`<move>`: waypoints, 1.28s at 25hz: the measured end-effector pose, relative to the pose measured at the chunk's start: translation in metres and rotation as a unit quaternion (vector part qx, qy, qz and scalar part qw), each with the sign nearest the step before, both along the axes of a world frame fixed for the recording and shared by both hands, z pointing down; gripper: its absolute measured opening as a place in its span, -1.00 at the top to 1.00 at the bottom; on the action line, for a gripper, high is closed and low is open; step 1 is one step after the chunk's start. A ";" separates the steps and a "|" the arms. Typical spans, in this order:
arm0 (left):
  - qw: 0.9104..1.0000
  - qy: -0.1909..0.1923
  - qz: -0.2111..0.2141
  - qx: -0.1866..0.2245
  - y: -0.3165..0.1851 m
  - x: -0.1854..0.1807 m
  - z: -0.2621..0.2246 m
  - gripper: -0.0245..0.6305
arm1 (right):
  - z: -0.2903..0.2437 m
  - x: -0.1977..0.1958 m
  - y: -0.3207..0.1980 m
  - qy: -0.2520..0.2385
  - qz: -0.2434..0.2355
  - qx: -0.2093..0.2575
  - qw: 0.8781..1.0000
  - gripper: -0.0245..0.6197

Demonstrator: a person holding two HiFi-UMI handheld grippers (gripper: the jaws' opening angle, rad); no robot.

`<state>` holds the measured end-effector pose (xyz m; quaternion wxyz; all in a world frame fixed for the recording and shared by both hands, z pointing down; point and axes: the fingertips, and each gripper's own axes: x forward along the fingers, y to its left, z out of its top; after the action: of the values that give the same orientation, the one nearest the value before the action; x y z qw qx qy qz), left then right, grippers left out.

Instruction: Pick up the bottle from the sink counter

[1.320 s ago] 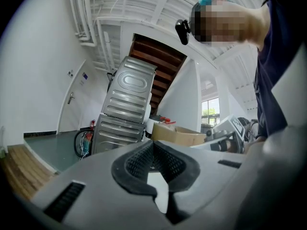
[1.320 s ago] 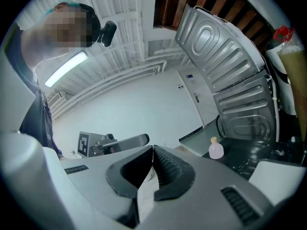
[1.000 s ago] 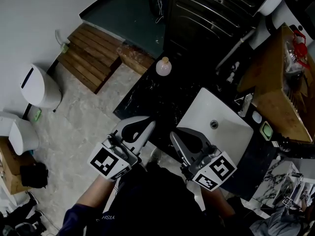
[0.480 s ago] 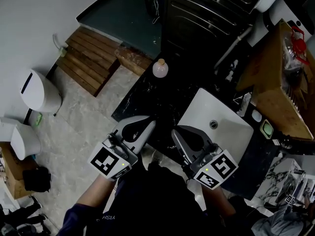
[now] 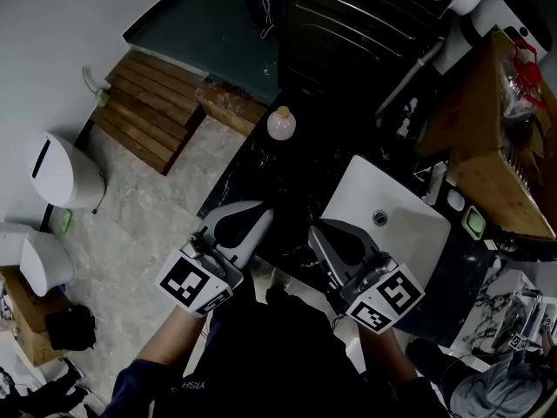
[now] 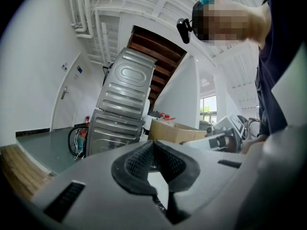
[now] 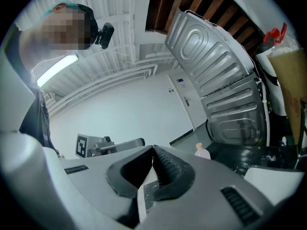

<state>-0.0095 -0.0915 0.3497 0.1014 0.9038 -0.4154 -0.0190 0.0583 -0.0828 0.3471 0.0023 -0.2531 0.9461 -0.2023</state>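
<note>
Left gripper (image 5: 258,219): jaws pressed together, nothing between them. Right gripper (image 5: 315,231), just beside it: likewise closed and empty. Both over the near edge of the black sink counter (image 5: 252,159). Just ahead of the right gripper, the white basin (image 5: 361,190). Farther ahead, roughly between the lines of the two grippers and well apart from both, the bottle (image 5: 280,124): pale, tan-capped, upright on the counter. Beyond it, a ribbed metal appliance (image 5: 365,24).
</note>
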 end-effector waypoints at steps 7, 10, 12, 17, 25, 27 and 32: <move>1.000 0.001 0.017 -0.008 -0.016 -0.016 0.008 0.90 | 0.000 -0.012 -0.015 0.005 0.025 -0.002 1.000 0.86; 1.000 -0.002 0.027 -0.010 -0.026 -0.022 0.012 0.90 | -0.001 -0.016 -0.021 0.009 0.038 -0.004 0.999 0.86; 0.999 -0.005 0.035 -0.012 -0.033 -0.026 0.015 0.90 | -0.001 -0.018 -0.026 0.010 0.047 -0.005 0.999 0.86; 0.998 -0.010 0.055 -0.013 -0.052 -0.034 0.020 0.90 | -0.001 -0.026 -0.041 0.013 0.069 -0.008 0.998 0.86; 0.997 -0.009 0.080 -0.013 -0.081 -0.047 0.023 0.90 | 0.004 -0.038 -0.060 0.024 0.099 -0.017 0.995 0.86; 0.996 -0.009 0.085 -0.011 -0.089 -0.049 0.024 0.90 | 0.006 -0.040 -0.065 0.027 0.106 -0.018 0.994 0.86; 0.994 -0.023 0.106 -0.009 -0.102 -0.050 0.030 0.90 | 0.008 -0.041 -0.073 0.031 0.126 -0.024 0.991 0.86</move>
<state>-0.0593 -0.1940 0.3799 0.1015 0.9418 -0.3200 0.0167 0.0170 -0.1562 0.3548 -0.0074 -0.3766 0.9010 -0.2153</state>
